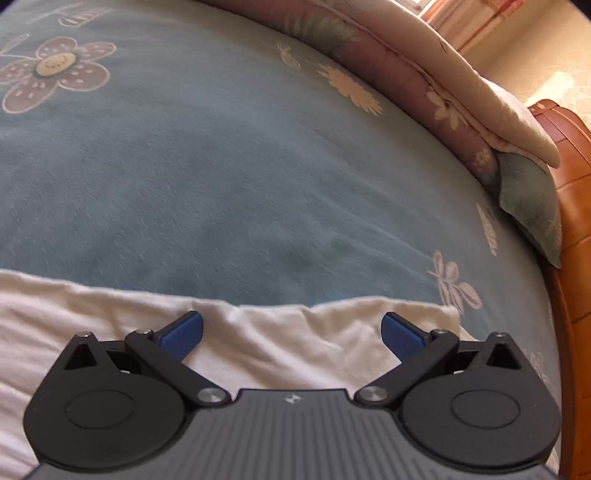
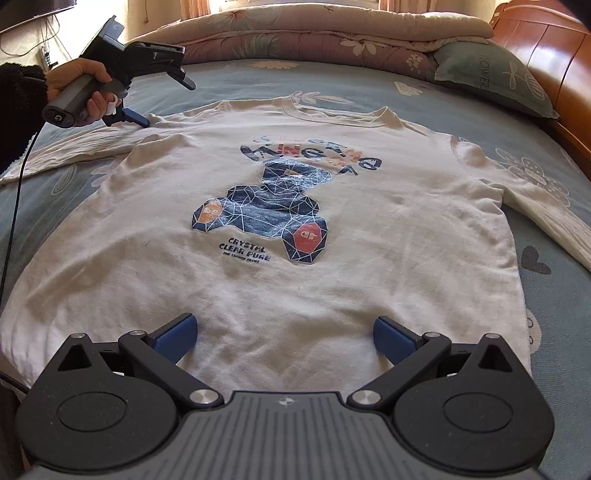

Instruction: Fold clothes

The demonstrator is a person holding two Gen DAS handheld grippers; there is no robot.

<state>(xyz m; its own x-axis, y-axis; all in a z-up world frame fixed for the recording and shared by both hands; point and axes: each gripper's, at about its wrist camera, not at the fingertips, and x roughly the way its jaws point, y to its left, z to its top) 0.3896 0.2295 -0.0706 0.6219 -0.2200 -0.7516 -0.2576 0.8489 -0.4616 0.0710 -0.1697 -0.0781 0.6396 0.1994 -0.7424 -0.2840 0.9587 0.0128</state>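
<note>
One white long-sleeved shirt (image 2: 280, 229) spread flat, print side up, on the bed (image 2: 229, 79), neckline toward the far end. Two sleeves out to the sides: one stretched left, one trailing off right. One dark geometric bear print mid-chest, lettering above and below it.

Right claw (image 2: 284, 338) low over the hem nearest the camera, both blue pads (image 2: 176, 338) spread wide, nothing between them. Touching the cloth or just above it: hard to say from this angle.

Left claw (image 2: 144, 122), gripped by one hand (image 2: 83, 88) in a dark fuzzy sleeve, down at the shirt's left shoulder, one blue tip on the fabric there. From its own camera, left claw (image 1: 291, 332) also gaping, two blue fingers (image 1: 184, 334) well apart over a rumpled white edge of the shirt (image 1: 266, 347), bare blue flowered sheet beyond.

One folded quilt (image 2: 295, 35) along the far end. One grey-green pillow (image 2: 491, 79) beside the wooden bed frame (image 2: 546, 48) at right. One black cable (image 2: 14, 206) hanging at the left.
</note>
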